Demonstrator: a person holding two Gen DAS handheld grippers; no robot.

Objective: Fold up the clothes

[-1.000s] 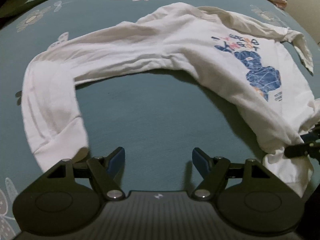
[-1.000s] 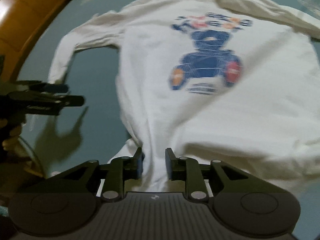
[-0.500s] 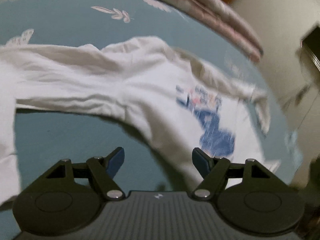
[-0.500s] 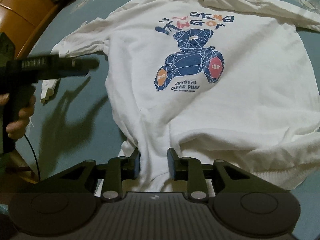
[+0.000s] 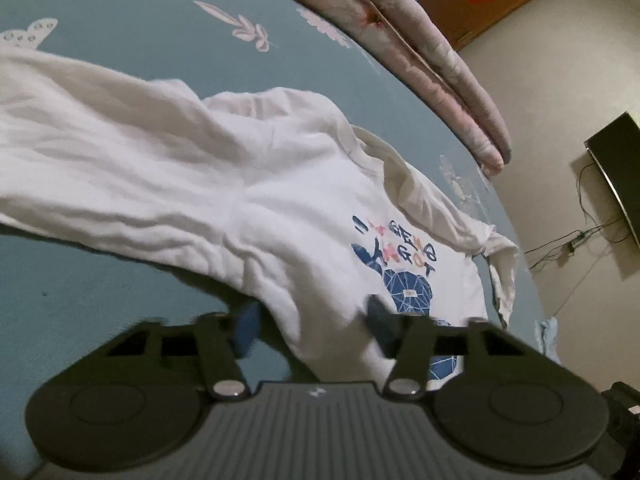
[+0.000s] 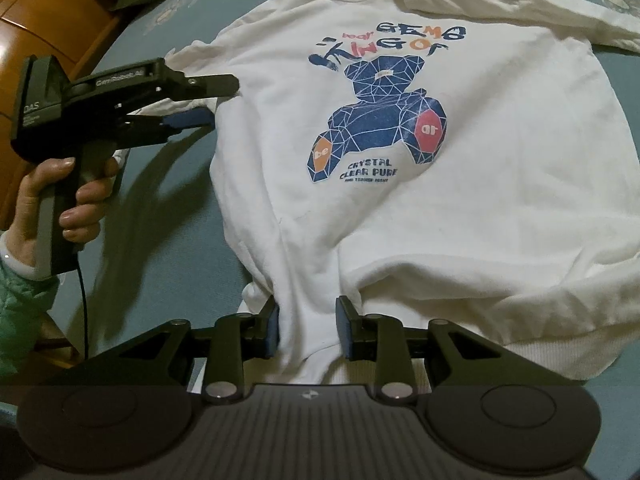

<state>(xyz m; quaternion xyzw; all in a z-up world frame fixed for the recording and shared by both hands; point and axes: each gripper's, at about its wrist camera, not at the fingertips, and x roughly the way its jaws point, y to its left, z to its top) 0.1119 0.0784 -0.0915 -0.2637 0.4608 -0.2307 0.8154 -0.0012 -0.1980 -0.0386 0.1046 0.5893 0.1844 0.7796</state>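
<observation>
On a teal bedspread [image 6: 168,240] with pale flower prints, a white sweatshirt [image 6: 480,208] with a blue bear print [image 6: 380,120] lies face up and spread flat, sleeves out to the sides. The right hand-held gripper [image 6: 306,330] pinches a bunched fold of the hem near its left corner. The left hand-held gripper [image 6: 200,100], held by a hand [image 6: 76,192] in a green cuff, has just been closing at the sleeve seam; fabric sits between its jaws [image 5: 312,320], but whether they press it cannot be told. The cloth looks soft, light and limp, so it should drape and wrinkle; hem corner and shoulder seam seem the sensible holds.
</observation>
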